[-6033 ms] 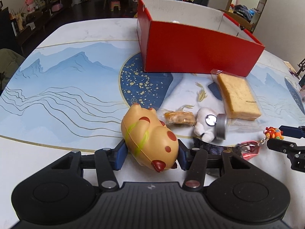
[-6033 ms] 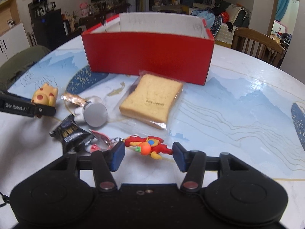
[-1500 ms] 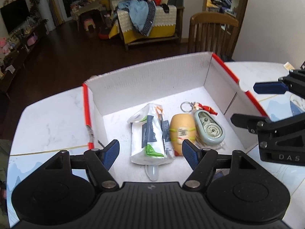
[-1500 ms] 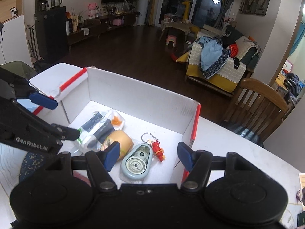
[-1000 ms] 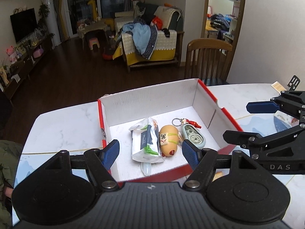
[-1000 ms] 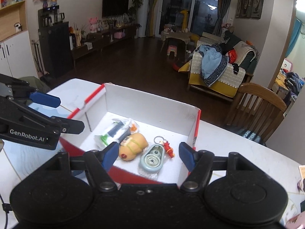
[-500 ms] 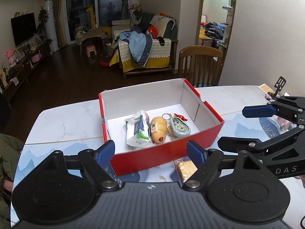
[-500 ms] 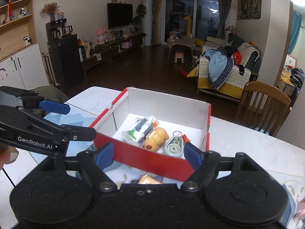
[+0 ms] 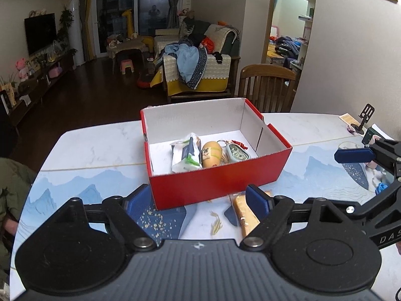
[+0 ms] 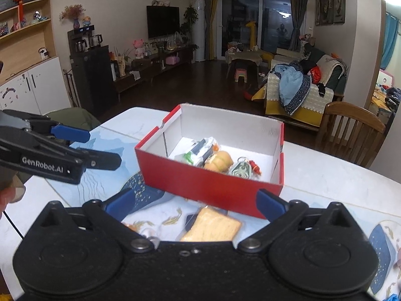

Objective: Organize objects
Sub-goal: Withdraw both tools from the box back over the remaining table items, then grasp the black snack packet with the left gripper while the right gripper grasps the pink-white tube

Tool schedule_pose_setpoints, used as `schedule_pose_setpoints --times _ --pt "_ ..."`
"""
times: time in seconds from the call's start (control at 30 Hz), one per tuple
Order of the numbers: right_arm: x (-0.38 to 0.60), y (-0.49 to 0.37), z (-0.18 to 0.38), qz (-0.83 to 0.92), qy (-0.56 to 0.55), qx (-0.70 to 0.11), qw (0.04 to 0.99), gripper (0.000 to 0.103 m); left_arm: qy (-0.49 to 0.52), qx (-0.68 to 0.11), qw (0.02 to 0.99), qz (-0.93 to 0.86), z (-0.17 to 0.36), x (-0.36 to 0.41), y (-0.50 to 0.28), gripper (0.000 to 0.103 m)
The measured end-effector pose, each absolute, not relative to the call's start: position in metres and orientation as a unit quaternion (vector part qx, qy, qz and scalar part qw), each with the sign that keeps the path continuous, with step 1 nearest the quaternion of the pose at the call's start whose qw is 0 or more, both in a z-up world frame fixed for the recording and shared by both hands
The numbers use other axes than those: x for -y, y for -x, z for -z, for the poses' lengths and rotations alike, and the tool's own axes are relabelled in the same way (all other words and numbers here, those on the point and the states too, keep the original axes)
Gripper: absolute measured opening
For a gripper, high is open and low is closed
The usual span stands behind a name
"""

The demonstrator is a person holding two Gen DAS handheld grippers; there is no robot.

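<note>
On the table (image 9: pixel 95 148), a red box (image 9: pixel 215 183) holds a white packet (image 9: pixel 186 154), a tan toy (image 9: pixel 211 154) and a pale green keychain (image 9: pixel 236 151) side by side. Short of the box, the left hand-held gripper (image 9: pixel 199 202) tilts downward, its jaws spread with nothing between them. Beside it the right hand-held gripper (image 10: pixel 195 204) slants down likewise, its jaws having just opened wider, also empty. A wrapped bread slice (image 10: pixel 213 227) lies on the table just in front of the box, below the right gripper's fingers.
</note>
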State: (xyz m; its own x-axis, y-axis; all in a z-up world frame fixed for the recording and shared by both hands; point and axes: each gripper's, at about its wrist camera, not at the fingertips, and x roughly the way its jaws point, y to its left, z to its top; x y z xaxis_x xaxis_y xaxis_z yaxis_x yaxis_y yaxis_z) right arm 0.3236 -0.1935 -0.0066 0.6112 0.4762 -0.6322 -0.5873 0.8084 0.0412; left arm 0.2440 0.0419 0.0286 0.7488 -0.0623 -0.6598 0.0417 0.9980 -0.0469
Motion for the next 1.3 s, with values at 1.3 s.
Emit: schedule_pose_setpoints --times 1.3 --pt "0.199 -0.286 0.135 -0.301 0.138 -0.439 0.836 0.098 -0.01 -0.449 0.892 0.054 0.13 -0.011 -0.183 0.103"
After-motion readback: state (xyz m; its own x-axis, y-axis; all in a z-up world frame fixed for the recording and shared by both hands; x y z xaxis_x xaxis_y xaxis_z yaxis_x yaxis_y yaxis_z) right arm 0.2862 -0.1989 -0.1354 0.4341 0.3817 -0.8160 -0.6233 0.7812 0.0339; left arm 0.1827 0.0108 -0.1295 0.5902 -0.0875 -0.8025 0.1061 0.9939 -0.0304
